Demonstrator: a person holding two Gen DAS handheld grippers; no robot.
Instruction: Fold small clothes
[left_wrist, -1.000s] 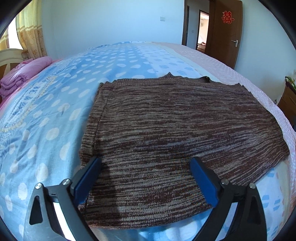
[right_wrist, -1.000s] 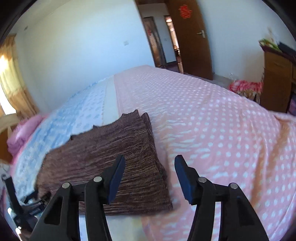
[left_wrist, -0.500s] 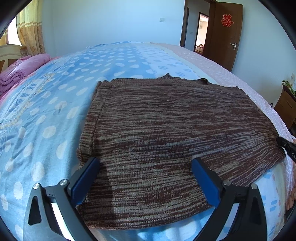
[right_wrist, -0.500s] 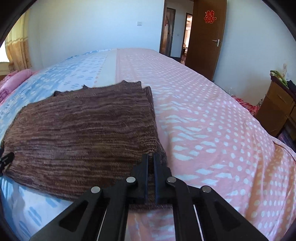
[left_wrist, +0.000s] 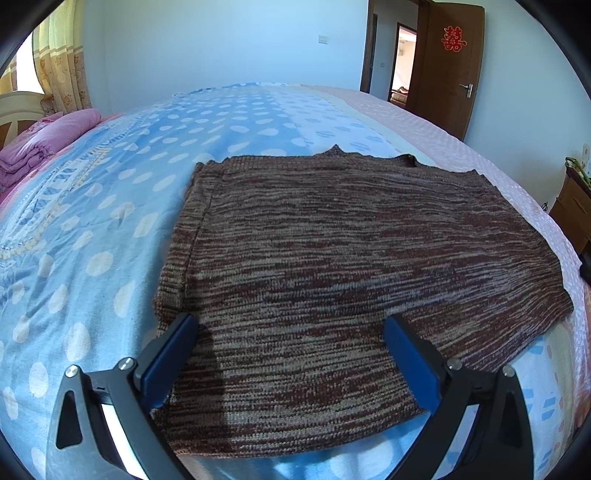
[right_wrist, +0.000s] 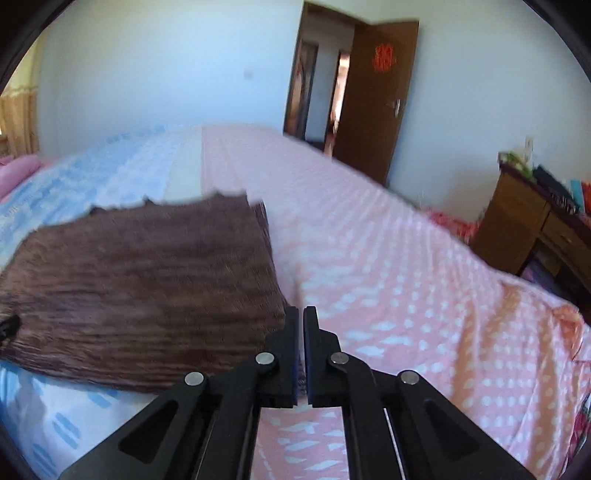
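The brown knit garment (right_wrist: 140, 291) lies left of the right gripper (right_wrist: 300, 317), whose jaws, open a second ago, are now closed on its corner.

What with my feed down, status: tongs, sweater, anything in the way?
Left tongs open, over sweater near edge. Right tongs shut on its right corner. Sweater flat on bed. Nothing in the way.

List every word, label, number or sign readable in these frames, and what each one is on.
"囍": red paper cut-out on the brown door, clear in the left wrist view.
Same cut-out in the right wrist view: too blurred to read.
No text on the brown knit garment or the dotted bedspread.
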